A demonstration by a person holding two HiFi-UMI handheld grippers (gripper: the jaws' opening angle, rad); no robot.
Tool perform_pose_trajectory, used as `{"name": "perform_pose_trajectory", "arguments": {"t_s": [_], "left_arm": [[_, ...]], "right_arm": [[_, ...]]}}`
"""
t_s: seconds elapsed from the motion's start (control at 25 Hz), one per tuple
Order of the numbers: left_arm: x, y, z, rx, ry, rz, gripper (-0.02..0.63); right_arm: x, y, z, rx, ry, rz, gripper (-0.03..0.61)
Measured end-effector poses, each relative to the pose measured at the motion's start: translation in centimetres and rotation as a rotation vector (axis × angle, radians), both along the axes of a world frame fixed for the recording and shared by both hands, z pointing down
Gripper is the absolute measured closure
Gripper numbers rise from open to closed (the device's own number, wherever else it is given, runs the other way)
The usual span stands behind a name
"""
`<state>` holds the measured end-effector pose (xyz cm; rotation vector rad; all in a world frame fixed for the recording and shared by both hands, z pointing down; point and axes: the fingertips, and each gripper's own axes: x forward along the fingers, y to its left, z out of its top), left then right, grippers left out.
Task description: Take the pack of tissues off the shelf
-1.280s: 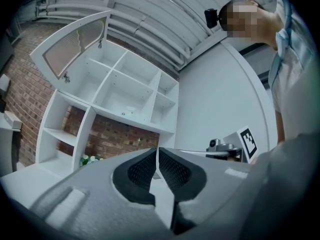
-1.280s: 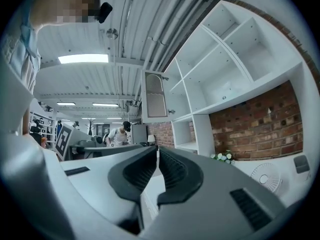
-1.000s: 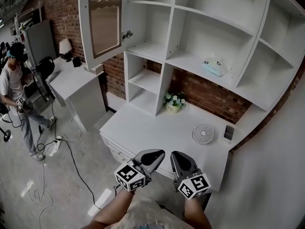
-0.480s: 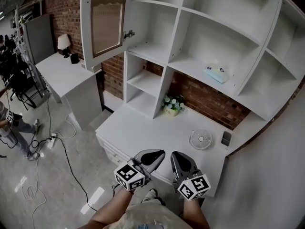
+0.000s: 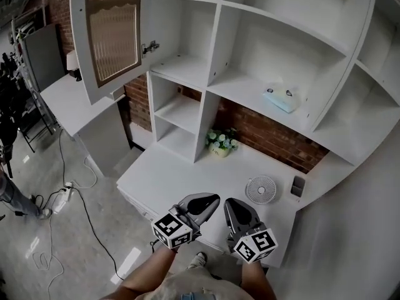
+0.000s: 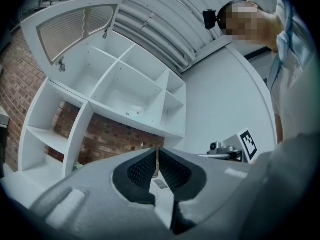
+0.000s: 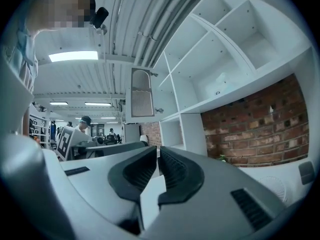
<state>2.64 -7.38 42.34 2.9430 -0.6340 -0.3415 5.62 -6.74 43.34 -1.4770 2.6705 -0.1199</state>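
Observation:
The pale blue pack of tissues (image 5: 279, 99) lies flat on a white middle shelf (image 5: 250, 86), high above the desk. It shows faintly in the left gripper view (image 6: 135, 109) and in the right gripper view (image 7: 220, 80). My left gripper (image 5: 211, 200) and right gripper (image 5: 230, 204) hang side by side over the desk's front edge, far below and in front of the pack. Both point at the shelving. In the gripper views the left gripper (image 6: 157, 153) and the right gripper (image 7: 156, 153) have their jaws pressed together with nothing between them.
On the white desk top (image 5: 181, 174) stand a small round fan (image 5: 261, 189), a dark phone-like slab (image 5: 298, 185) and a pot of flowers (image 5: 220, 144). A glazed cabinet door (image 5: 109, 30) hangs open at upper left. Cables (image 5: 69, 192) trail on the floor at the left.
The view has moved closer to the shelving, which now fills more of the head view. The person at the left has slid almost out of view. Both grippers stay shut, side by side.

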Motion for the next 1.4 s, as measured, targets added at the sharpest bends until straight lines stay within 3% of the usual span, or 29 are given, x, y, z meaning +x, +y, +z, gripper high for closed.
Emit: {"name": "perform_pose_trajectory", "arguments": {"t_s": [0.68, 1.0, 1.4], "left_arm": [[7.7, -10.0, 0.1, 0.005, -0.016, 0.085, 0.591], [8.7, -11.7, -0.6, 0.024, -0.006, 0.118, 0.591], [8.8, -13.9, -1.4, 0.017, -0.023, 0.243, 0.591]], "right_arm": [[7.0, -9.5, -0.3, 0.012, -0.009, 0.051, 0.560], [8.2, -11.2, -0.4, 0.002, -0.012, 0.101, 0.560], [7.7, -13.1, -2.1, 0.018, -0.017, 0.202, 0.560]]}}
